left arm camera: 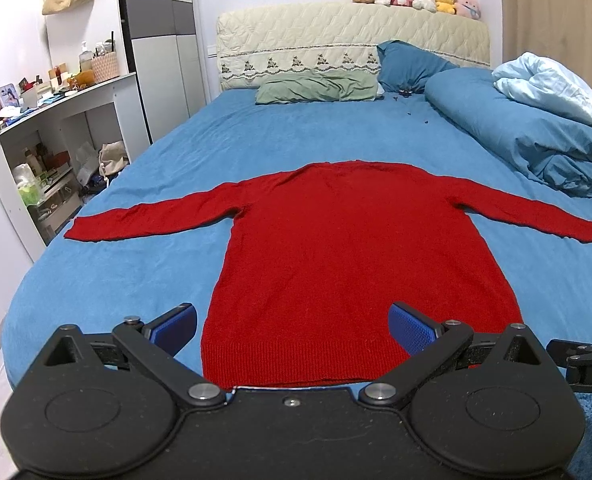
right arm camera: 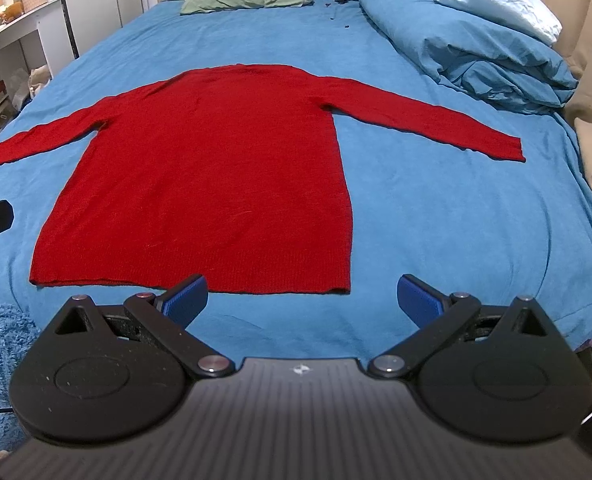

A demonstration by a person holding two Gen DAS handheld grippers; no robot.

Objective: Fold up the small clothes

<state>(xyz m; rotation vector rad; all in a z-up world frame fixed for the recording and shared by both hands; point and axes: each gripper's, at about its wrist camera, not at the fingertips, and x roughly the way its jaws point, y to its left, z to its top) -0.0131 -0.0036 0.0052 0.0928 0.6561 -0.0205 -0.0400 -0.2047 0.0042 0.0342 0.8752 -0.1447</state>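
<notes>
**Sweater flat, hem toward me**

I am holding both grippers spread and empty. The red sweater (left arm camera: pixel 335 248) is lying flat on the blue bed (left arm camera: pixel 156 168), long axis running from me to the headboard. My left gripper (left arm camera: pixel 294 326) is hovering over its hem; my right gripper (right arm camera: pixel 301 298) is just short of the hem's right corner.

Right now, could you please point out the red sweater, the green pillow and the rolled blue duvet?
red sweater (left arm camera: pixel 351 248): left wrist view, middle of its body.
green pillow (left arm camera: pixel 319 87): left wrist view, middle of its top face.
rolled blue duvet (right arm camera: pixel 455 44): right wrist view, its blue side.
</notes>
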